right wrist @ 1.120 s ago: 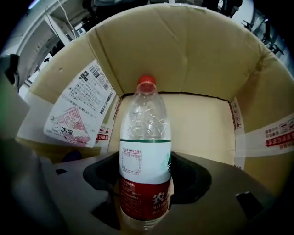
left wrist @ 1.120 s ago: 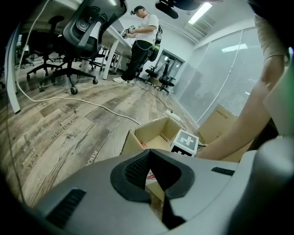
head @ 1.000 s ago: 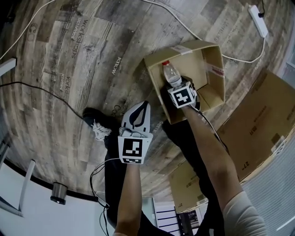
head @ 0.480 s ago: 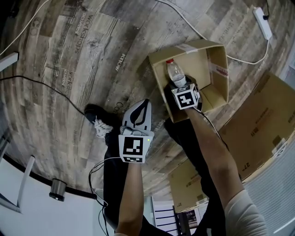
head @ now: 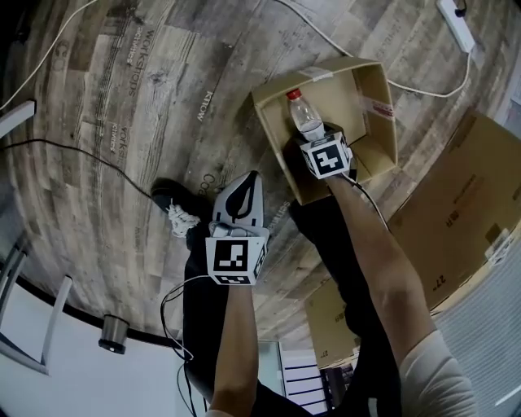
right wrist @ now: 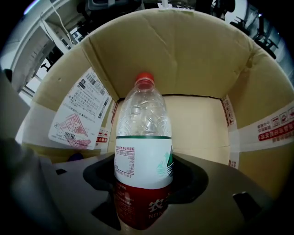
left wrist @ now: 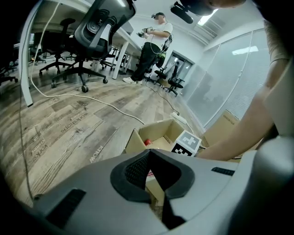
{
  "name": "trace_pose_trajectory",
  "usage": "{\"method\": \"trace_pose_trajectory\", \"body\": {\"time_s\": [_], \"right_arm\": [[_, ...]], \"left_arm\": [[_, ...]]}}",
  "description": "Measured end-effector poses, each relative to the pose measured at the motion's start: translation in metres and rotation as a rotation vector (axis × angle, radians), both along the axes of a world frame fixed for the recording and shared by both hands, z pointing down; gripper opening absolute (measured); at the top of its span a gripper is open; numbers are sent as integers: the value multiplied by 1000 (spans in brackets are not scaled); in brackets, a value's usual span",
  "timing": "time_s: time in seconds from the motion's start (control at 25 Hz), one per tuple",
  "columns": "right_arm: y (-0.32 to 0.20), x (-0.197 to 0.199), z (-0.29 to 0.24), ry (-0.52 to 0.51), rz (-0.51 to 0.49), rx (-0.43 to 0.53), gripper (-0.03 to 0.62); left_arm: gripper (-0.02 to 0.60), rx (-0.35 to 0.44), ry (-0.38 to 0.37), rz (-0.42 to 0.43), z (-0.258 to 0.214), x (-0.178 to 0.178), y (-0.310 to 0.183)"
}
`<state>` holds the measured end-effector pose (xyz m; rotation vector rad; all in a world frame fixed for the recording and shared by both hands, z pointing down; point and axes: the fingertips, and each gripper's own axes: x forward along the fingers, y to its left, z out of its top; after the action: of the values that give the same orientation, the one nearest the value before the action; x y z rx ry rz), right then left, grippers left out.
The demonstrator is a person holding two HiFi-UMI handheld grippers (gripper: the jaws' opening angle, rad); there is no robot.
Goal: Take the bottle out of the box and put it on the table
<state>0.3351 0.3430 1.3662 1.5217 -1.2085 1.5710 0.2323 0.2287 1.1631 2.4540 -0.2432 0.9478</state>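
A clear plastic bottle [head: 303, 116] with a red cap and a red-and-white label stands upright inside an open cardboard box [head: 269, 122] on the wooden floor. My right gripper [head: 313, 138] reaches into the box and is shut on the bottle's lower body. In the right gripper view the bottle [right wrist: 143, 137] sits between the jaws of the right gripper [right wrist: 143, 183], with the box's walls [right wrist: 183, 59] all around it. My left gripper [head: 244, 186] hangs above the floor to the left of the box, shut with nothing in it. From the left gripper [left wrist: 148, 153] view the box [left wrist: 138, 140] and the red cap [left wrist: 147, 142] show ahead.
A flattened cardboard sheet [head: 456, 212] lies right of the box. A white cable [head: 326, 37] and power strip [head: 456, 20] run behind it, a black cable [head: 81, 151] to the left. A shoe [head: 175, 204] is below the left gripper. Office chairs [left wrist: 92, 32] and a person [left wrist: 154, 41] stand far off.
The right gripper stays shut on the bottle inside the box and the left gripper stays shut beside it. Only the head view has shifted a little.
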Motion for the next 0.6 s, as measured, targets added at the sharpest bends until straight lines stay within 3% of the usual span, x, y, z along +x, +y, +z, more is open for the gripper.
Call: {"method": "trace_pose_trajectory", "body": {"time_s": [0.28, 0.6], "right_arm": [[-11, 6, -46, -55, 103, 54, 310], [-12, 20, -122, -36, 205, 55, 310]], "left_arm": [[12, 23, -3, 90, -43, 23, 4], [14, 49, 24, 149, -120, 32, -16]]}}
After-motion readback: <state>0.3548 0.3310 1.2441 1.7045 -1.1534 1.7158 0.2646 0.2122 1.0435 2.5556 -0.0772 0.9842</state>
